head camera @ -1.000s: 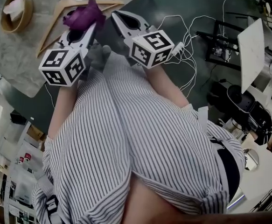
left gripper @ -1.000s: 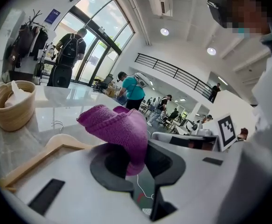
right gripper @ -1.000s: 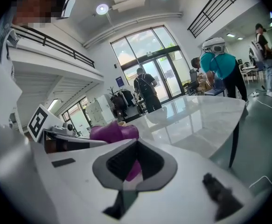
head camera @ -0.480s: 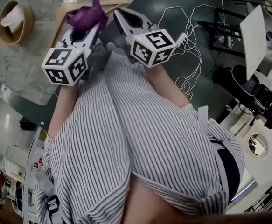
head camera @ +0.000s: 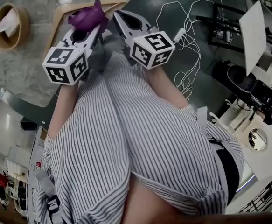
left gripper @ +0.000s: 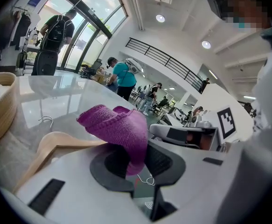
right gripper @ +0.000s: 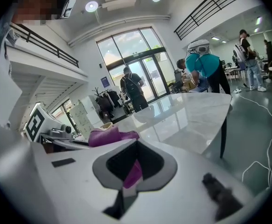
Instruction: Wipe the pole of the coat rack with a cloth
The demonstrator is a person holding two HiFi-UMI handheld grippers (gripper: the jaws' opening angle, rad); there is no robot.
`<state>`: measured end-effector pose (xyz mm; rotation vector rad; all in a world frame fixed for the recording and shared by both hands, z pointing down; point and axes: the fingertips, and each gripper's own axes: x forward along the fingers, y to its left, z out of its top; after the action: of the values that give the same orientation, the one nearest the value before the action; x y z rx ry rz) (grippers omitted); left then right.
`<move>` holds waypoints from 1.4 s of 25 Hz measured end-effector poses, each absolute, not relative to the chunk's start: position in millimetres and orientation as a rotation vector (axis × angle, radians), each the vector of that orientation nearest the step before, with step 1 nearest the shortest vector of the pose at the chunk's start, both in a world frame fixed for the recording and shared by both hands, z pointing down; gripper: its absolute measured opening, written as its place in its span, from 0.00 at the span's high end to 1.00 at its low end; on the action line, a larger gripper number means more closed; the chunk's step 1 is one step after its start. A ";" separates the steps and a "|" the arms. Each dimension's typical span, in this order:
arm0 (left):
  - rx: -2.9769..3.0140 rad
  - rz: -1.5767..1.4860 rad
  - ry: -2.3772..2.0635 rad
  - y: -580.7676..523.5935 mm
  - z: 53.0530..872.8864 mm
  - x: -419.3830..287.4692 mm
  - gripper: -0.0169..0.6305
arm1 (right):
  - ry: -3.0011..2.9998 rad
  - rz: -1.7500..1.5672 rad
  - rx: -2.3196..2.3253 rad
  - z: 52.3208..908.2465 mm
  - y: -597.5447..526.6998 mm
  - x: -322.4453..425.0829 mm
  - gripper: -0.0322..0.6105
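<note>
— While your left gripper (left gripper: 136, 163) is clamped on the cloth (left gripper: 119, 127), notice the fabric. It is a purple, ribbed-knit rag pinched at a fold, with one soft lobe bunched above the jaws and a short tail drooping into the hollow between them.

— Your pads (left gripper: 163, 158) are dark grey and cross-hatched, set in smooth white plastic shells, so the loose weave stands out sharply against them.

— You are holding the cloth in the air over the near edge of the table (head camera: 19, 71), just above the wooden hanger (left gripper: 63, 141).

— That hanger lies flat on the pale, glossy marble top, close to the edge nearest you. It is curved blond wood with a thin wire hook (left gripper: 46, 120). Farther in, toward the top's left side, stands a round tan bowl (left gripper: 3, 111) with something white and crumpled (head camera: 7, 20) inside.

— Your right gripper (right gripper: 135, 164) has its jaws drawn together, leaving only a diamond-shaped hollow between the grey pads.

— A sliver of purple shows in that hollow. Whether it is touching those pads or merely seen through them, you cannot tell.

— In the head view your right gripper rides just beside your left one at the table's edge, its tips near the cloth's right end. White cables (head camera: 187, 31) loop over the dark floor beyond.
</note>
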<state>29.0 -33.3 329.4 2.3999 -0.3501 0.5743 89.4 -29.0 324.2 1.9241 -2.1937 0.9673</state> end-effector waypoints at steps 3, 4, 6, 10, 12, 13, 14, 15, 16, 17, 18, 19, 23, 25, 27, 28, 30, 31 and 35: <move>2.390 0.598 -0.348 -32.9 333.5 34.6 0.85 | -2.189 0.987 1.917 327.6 -29.6 95.2 0.93; 2.388 0.609 -0.346 -33.1 334.7 36.7 0.85 | -2.188 0.993 1.915 328.3 -29.7 97.3 0.93; 2.383 0.626 -0.335 -34.6 337.1 42.2 0.85 | -2.182 1.009 1.917 330.7 -30.6 103.3 0.93; 2.377 0.660 -0.313 -42.2 345.2 52.7 0.85 | -2.159 1.043 1.923 340.4 -34.5 115.9 0.93; 2.370 0.675 -0.297 -44.1 349.0 59.5 0.85 | -2.153 1.062 1.924 344.7 -34.7 122.0 0.93; 2.367 0.681 -0.287 -45.1 350.2 63.9 0.85 | -2.151 1.070 1.923 346.3 -35.2 125.6 0.93; 2.366 0.689 -0.279 -46.4 351.1 68.2 0.85 | -2.150 1.078 1.920 347.8 -36.2 129.0 0.93; 2.365 0.697 -0.274 -47.9 352.1 72.5 0.85 | -2.150 1.086 1.915 349.3 -37.5 132.1 0.93; 2.363 0.703 -0.271 -49.4 353.1 76.9 0.85 | -2.149 1.095 1.908 351.0 -38.6 134.9 0.93; 2.358 0.707 -0.269 -50.4 354.3 81.9 0.85 | -2.148 1.105 1.903 353.3 -39.2 137.8 0.93; 2.353 0.710 -0.266 -50.7 356.3 87.5 0.85 | -2.146 1.119 1.897 356.7 -39.2 140.8 0.93; 2.347 0.713 -0.264 -50.3 359.3 93.8 0.85 | -2.146 1.135 1.891 361.5 -38.5 143.9 0.93; 2.318 0.724 -0.262 -48.6 377.2 120.3 0.85 | -2.148 1.195 1.854 385.3 -35.7 156.3 0.93; 2.316 0.720 -0.248 -50.3 380.0 131.3 0.85 | -2.142 1.218 1.852 392.2 -38.5 162.7 0.93; 2.327 0.706 -0.213 -51.3 378.1 139.6 0.85 | -2.133 1.246 1.862 396.3 -40.7 167.2 0.93; 2.329 0.700 -0.198 -51.4 377.8 142.6 0.85 | -2.127 1.262 1.865 398.8 -40.4 168.6 0.93; 2.323 0.698 -0.181 -53.4 381.0 148.8 0.85 | -2.111 1.291 1.865 406.3 -39.1 172.1 0.93; 2.317 0.697 -0.176 -56.2 384.0 152.1 0.85 | -2.103 1.304 1.864 410.5 -39.6 174.3 0.93; 2.300 0.675 -0.156 -69.8 387.1 161.2 0.85 | -2.091 1.334 1.873 416.4 -48.3 179.7 0.93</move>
<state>161.2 -69.8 387.1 2.3001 -0.1559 0.6752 179.7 -48.3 416.4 1.8725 -2.0907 1.3337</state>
